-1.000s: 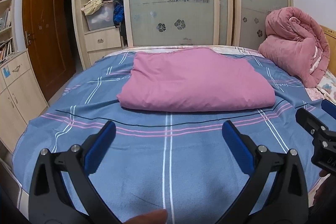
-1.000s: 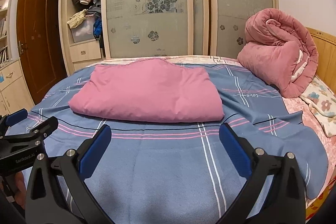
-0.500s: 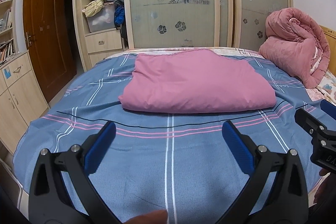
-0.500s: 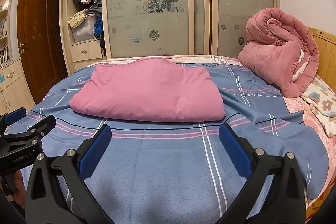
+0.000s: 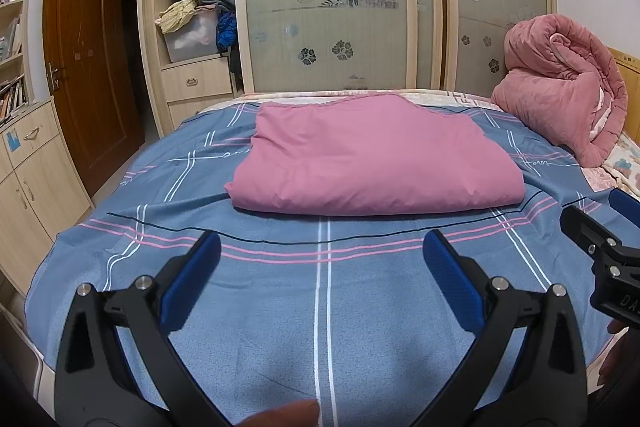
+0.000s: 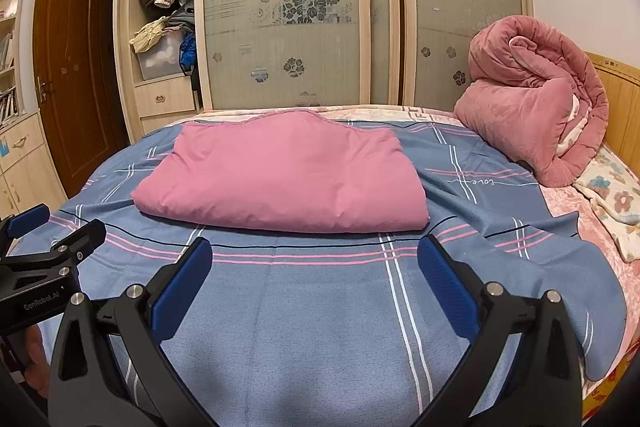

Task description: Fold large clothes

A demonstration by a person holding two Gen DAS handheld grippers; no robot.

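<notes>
Floral blanket [image 6: 612,203] only in right view; pink bundle [image 5: 376,159] folded.

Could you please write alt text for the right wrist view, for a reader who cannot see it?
A folded pink cloth lies on a blue striped bedsheet, beyond the open, empty right gripper. The left gripper shows at the left edge, and a rolled pink quilt sits far right.

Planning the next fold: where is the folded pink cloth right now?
In both wrist views the folded pink cloth lies mid-bed on the blue striped sheet, left of the rolled pink quilt.
</notes>
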